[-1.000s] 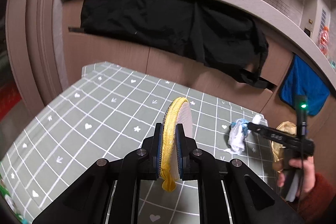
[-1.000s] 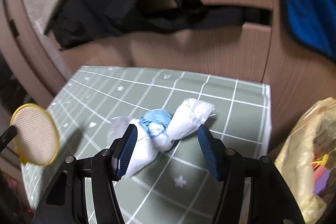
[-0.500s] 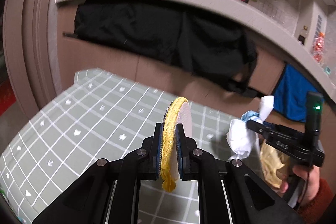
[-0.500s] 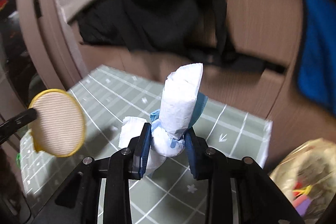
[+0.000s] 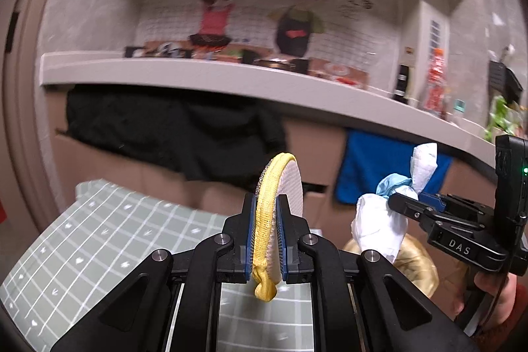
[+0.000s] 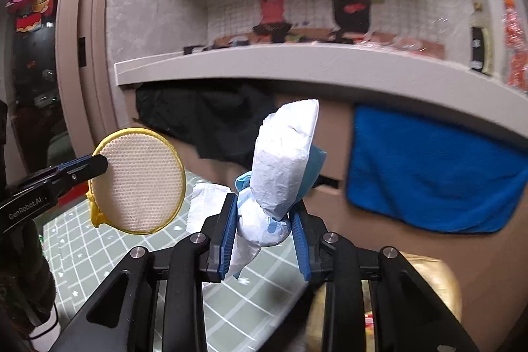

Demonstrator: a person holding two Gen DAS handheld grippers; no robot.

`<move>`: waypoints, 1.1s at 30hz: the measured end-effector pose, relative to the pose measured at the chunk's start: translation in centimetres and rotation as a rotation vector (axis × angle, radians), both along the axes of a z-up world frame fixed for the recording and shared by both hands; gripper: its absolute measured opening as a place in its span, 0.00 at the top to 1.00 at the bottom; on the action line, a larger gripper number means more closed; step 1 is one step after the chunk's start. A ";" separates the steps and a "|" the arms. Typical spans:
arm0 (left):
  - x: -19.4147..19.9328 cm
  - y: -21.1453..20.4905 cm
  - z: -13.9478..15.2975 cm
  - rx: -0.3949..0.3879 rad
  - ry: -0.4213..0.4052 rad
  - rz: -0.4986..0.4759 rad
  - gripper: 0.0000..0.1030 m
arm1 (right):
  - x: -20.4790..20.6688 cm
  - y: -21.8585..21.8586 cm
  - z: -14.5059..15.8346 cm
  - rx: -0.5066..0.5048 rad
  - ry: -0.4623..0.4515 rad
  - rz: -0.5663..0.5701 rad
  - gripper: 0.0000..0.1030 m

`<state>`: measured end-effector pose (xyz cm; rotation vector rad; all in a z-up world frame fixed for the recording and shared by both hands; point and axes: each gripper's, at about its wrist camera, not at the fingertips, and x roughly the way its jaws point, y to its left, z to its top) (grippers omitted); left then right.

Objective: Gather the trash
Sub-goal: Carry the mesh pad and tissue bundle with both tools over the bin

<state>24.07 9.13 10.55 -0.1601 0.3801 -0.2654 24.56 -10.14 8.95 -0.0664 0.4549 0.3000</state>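
My left gripper (image 5: 266, 220) is shut on a round yellow-rimmed mesh pad (image 5: 279, 187), held edge-on above the green checked table (image 5: 115, 240). The pad shows flat-on in the right wrist view (image 6: 140, 180), with the left gripper (image 6: 95, 165) at its left rim. My right gripper (image 6: 264, 230) is shut on a white and blue tissue wad (image 6: 280, 167), lifted off the table. The wad (image 5: 382, 216) and right gripper (image 5: 401, 200) also show at the right of the left wrist view, above a yellowish trash bag (image 5: 415, 263).
The trash bag (image 6: 425, 282) sits past the table's right edge, below my right gripper. A grey counter (image 5: 231, 78) runs behind, with a black cloth (image 5: 171, 127) and a blue towel (image 6: 429, 177) hanging from the cabinet fronts.
My right gripper closed on the tissue wad and lifted it off the table toward the bag. Both grippers rose and tilted up; the left kept hold of the pad.
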 end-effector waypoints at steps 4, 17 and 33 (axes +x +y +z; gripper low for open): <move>-0.7 -4.6 1.0 0.019 -0.028 -0.055 0.88 | -2.0 -3.5 0.9 -0.009 -0.042 -0.061 0.72; 0.2 -16.8 0.6 0.057 0.002 -0.240 0.88 | -4.3 -13.5 0.2 -0.007 -0.062 -0.260 0.72; 4.0 -21.6 -5.3 0.053 0.141 -0.276 0.88 | -2.3 -18.9 -5.6 0.054 0.041 -0.315 0.72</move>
